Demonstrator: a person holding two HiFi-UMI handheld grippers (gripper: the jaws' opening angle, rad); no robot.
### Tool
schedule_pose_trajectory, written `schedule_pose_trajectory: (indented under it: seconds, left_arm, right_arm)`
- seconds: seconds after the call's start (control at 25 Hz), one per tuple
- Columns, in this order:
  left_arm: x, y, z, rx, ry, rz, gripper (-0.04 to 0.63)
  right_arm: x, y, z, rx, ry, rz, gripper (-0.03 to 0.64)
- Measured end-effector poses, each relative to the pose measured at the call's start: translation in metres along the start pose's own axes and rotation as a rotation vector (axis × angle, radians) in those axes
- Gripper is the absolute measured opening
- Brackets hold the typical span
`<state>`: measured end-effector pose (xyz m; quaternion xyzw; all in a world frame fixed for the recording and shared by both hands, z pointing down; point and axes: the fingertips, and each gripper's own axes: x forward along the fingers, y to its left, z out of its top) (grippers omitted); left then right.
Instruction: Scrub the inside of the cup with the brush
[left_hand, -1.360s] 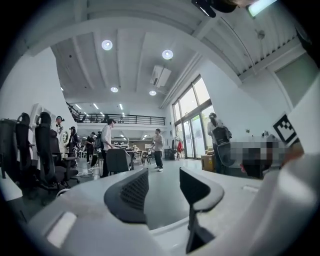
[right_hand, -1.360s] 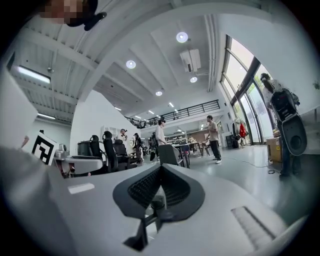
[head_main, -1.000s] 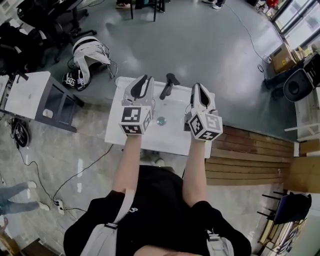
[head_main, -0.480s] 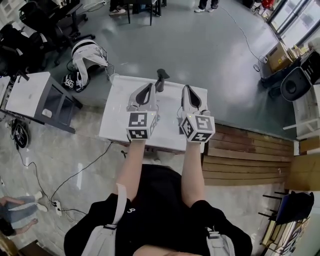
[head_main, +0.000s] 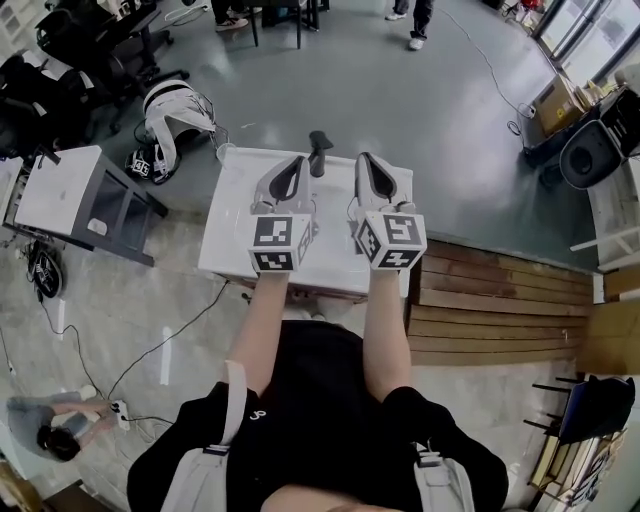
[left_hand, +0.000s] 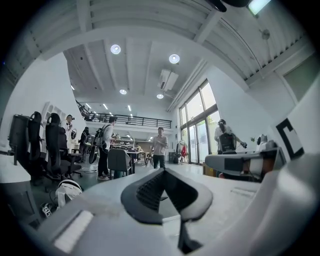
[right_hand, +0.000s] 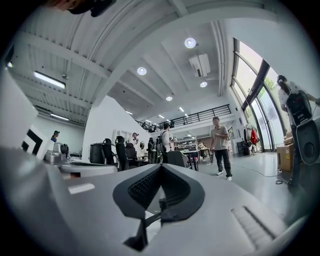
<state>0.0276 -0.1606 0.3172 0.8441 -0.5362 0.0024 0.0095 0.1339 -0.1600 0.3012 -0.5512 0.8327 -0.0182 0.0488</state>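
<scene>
A dark brush (head_main: 318, 150) lies at the far edge of the white table (head_main: 235, 230), between the tips of my two grippers. My left gripper (head_main: 297, 163) hovers over the table's middle, jaws shut and empty; in its own view the left gripper (left_hand: 162, 172) shows black pads pressed together. My right gripper (head_main: 364, 160) is close beside it on the right, also shut with nothing held, and the right gripper (right_hand: 161, 169) shows closed pads. Both point level across the table. No cup shows in any view; the grippers cover the tabletop between them.
A grey side table (head_main: 70, 190) stands to the left, with a white-and-black pack (head_main: 170, 110) on the floor behind it. Wooden steps (head_main: 490, 300) run along the right. Office chairs (left_hand: 50, 150) and a standing person (right_hand: 220, 145) are farther off.
Both grippers moved closer together and further over the table. The left jaws closed. The small cup seen between the grippers a second ago is now hidden.
</scene>
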Motion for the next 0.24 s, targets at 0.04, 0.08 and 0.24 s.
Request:
schedule_pose_trajectory:
  seconds: [0.04,0.08,0.24]
  left_arm:
    - [0.0001,0.0003,0.0014,0.003,-0.002,0.002,-0.002]
    - [0.0007,0.0012,0.003,0.005,-0.005,0.005,-0.002]
    - [0.0035,0.0084,0.0044,0.007,-0.008,0.019,-0.002]
  right_arm:
    - [0.0008,0.0004,0.0009,-0.002,-0.001,0.003,-0.008]
    - [0.0019,0.0003,0.0018,-0.005,-0.003,0.005,-0.008]
    - [0.0073,-0.001,0.002,-0.009,-0.004,0.004,-0.008]
